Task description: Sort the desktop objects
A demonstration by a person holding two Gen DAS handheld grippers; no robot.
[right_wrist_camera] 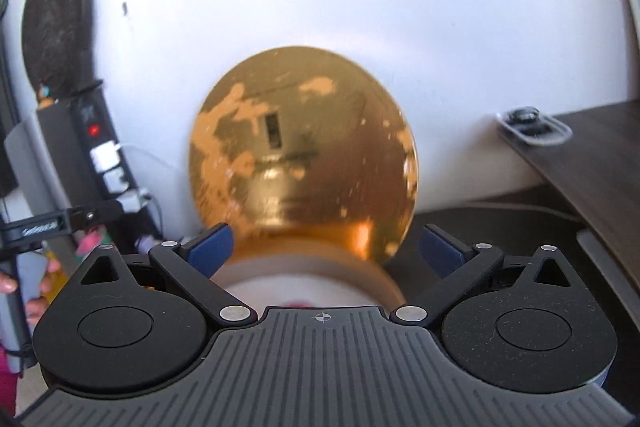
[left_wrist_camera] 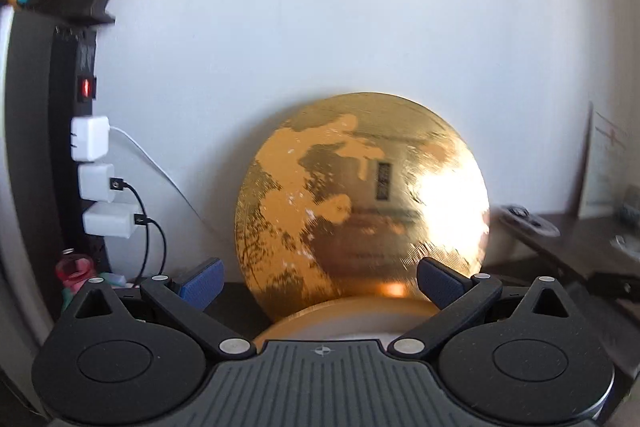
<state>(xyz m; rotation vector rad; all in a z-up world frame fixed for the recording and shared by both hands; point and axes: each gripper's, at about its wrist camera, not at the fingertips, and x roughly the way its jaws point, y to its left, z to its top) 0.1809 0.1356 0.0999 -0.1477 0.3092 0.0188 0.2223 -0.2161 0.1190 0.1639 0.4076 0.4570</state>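
Gold disc (left_wrist_camera: 360, 203) dead ahead in both wrist views, standing on edge and leaning back against the white wall (left_wrist_camera: 340, 7). Shiny, mirror-like face with patchy matte orange blotches where the finish looks worn or flaked, plus a small dark rectangular mark near the middle. Strong glare on its right side in the left wrist view. Sits at the back of the dark table (right_wrist_camera: 592, 163), with a round gold-rimmed, pale-topped thing (right_wrist_camera: 304, 279) right in front of it, its far edge mirrored in the disc; can't tell what that is, too close and blurry.

Left tool (left_wrist_camera: 320, 283) spread wide, blue pads (left_wrist_camera: 202, 285) well apart, gripping nothing. Right tool (right_wrist_camera: 324, 247) same deal: wide open, empty, the pale round thing showing between the fingers.

Off to the left: black power strip (left_wrist_camera: 86, 115) with a lit red switch, white chargers (left_wrist_camera: 90, 139) plugged in, cables trailing down. Clear oval dish (right_wrist_camera: 534, 127) further right on the table.
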